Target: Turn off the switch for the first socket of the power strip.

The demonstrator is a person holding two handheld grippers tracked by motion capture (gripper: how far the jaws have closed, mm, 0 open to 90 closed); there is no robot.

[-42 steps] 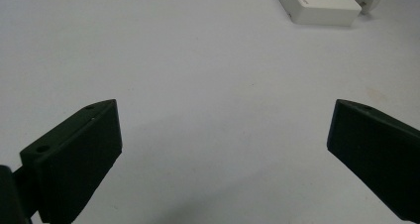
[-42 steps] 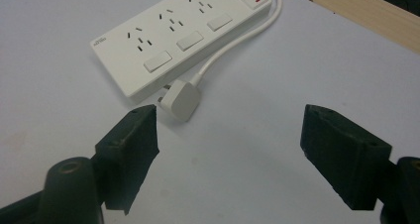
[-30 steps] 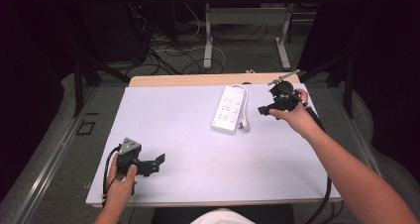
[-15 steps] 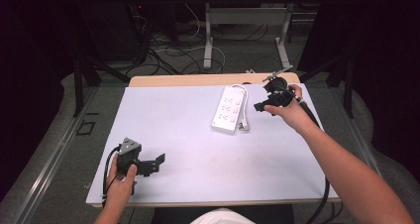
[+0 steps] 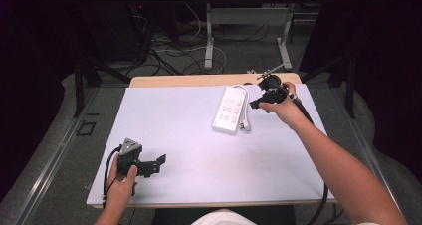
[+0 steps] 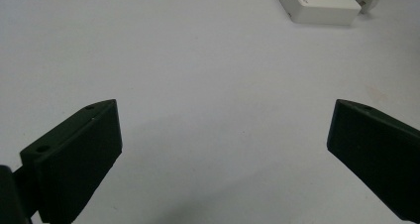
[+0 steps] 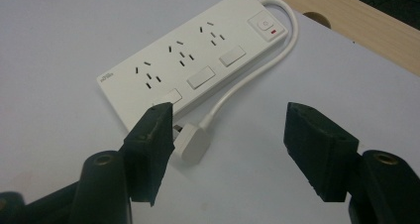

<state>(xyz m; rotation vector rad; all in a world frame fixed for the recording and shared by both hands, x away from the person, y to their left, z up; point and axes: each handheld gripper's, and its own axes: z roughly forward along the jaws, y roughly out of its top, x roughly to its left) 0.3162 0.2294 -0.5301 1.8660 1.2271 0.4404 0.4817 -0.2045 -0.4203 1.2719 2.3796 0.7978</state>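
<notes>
A white power strip lies on the white table top, far right of centre, with its white cord looped back to a plug beside its near end. My right gripper hovers just right of the strip, open. Its jaws have just been closing, and nothing is gripped between them. In the right gripper view the strip lies ahead of that gripper, and the plug lies on the table by the left jaw. My left gripper rests near the front left, open and bare.
A strip of bare wooden table shows beyond the white sheet, also in the right gripper view. Behind the table stand metal desk legs among loose cables on the floor.
My right hand has shifted a little left, closer to the power strip, and its jaws have narrowed. The left hand has stayed put.
</notes>
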